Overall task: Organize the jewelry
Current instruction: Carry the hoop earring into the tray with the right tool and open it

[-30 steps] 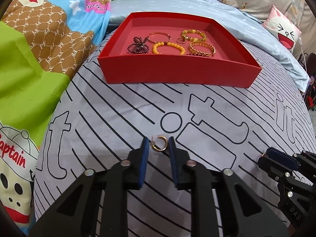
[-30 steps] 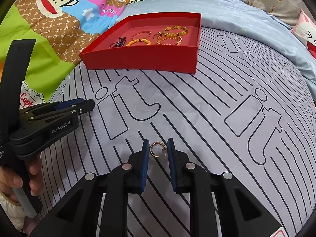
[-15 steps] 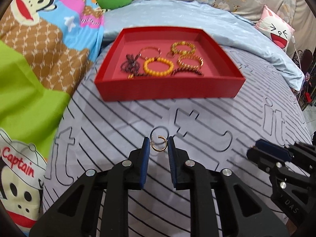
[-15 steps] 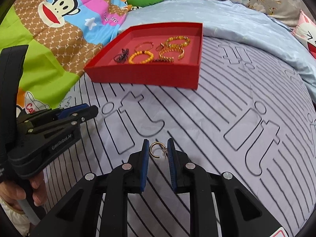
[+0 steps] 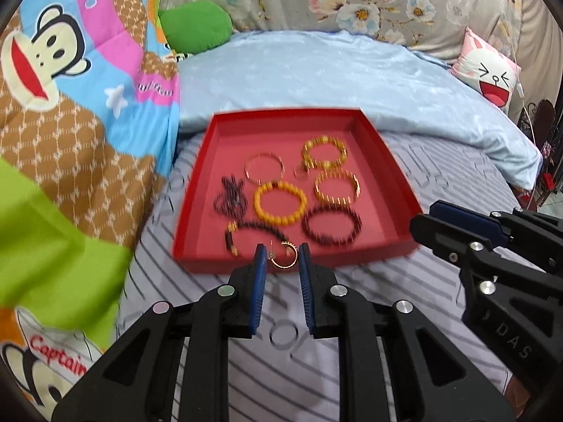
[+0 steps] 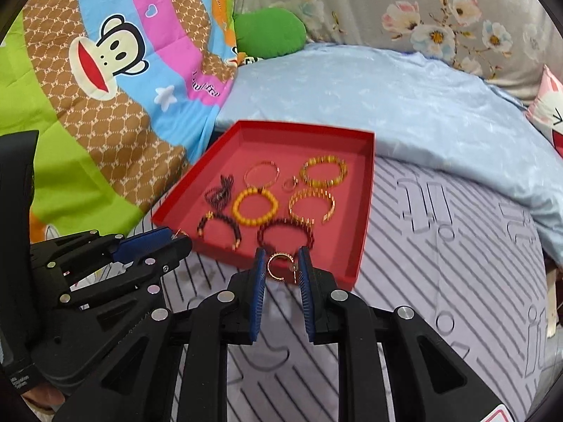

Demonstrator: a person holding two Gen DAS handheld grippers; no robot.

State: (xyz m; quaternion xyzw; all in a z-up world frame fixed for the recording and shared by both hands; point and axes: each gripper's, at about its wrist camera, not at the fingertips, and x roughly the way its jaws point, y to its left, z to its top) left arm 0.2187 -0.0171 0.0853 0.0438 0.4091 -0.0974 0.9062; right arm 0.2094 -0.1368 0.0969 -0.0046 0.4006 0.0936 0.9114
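A red tray [image 5: 394,176] [image 6: 366,190] lies on the striped bedsheet and holds several bracelets, among them an orange bead bracelet [image 5: 280,203] [image 6: 255,206]. My left gripper [image 5: 280,257] is shut on a gold hoop earring [image 5: 283,256] and holds it over the tray's near wall. My right gripper [image 6: 281,267] is shut on a second gold hoop earring [image 6: 280,266], also at the tray's near wall. Each gripper shows in the other's view: the right one at the right edge [image 5: 457,225], the left one at the left edge [image 6: 155,244].
A cartoon monkey blanket [image 5: 70,112] lies left of the tray. A light blue quilt [image 5: 334,81] lies behind it, with a green cushion [image 5: 197,26] and a pink face pillow [image 5: 489,70]. The grey striped sheet [image 6: 440,246] extends to the right.
Both grippers have moved forward and up from over the striped sheet to the tray's near wall, each still holding its earring. More bracelets in the tray have come into view.
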